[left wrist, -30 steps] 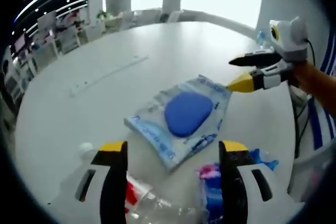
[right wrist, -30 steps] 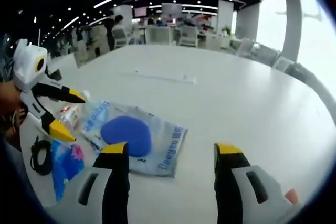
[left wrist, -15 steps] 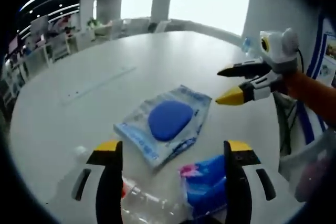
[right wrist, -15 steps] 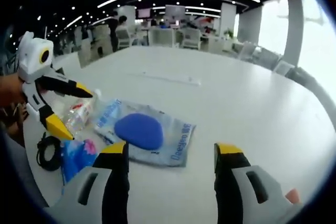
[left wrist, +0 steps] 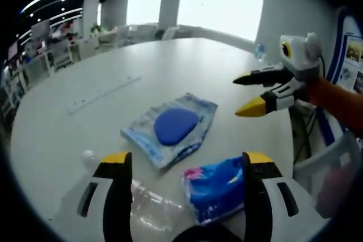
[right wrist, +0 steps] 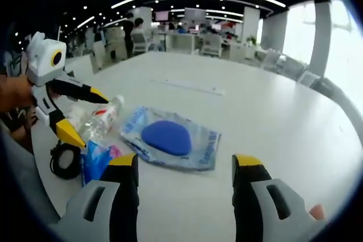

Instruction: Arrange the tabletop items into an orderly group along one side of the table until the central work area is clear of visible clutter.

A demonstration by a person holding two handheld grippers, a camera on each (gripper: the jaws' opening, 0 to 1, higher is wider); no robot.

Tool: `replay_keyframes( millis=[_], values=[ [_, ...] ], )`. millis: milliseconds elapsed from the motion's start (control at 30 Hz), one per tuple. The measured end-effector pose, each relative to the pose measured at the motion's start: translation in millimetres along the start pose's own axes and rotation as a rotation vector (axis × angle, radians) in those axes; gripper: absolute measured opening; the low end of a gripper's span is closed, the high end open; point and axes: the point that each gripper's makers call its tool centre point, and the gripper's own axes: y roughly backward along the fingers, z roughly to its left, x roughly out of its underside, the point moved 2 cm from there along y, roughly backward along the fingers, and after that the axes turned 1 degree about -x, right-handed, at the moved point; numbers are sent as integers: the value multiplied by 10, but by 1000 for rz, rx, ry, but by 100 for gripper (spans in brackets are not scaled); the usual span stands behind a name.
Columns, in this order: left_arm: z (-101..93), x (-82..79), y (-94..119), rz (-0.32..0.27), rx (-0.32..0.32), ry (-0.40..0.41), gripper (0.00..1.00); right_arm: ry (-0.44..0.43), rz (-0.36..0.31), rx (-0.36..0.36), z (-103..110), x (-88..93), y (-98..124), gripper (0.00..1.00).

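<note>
Both my grippers, left gripper and right gripper, are wide open and hold nothing. The blue pad bag lies mid-table by the bottle. I think I grab the bag next.

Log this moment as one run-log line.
left gripper: open, above clear bottle | right gripper: open, empty | bagged blue pad mid-table | blue packet and black cable near edge
</note>
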Motion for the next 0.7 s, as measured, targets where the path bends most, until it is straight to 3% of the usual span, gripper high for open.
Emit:
replay_keyframes(
  millis=[267,500,700],
  values=[
    [-52,84,159,-11,19,-10,75,18,-3,-19,113,40,171,67],
    [-153,172,283,-34,70,2,75,22,-11,-120,354,152,300,68],
    [-233,221,385,-48,101,-18,75,41,-15,-150,491,201,407,70]
  ],
)
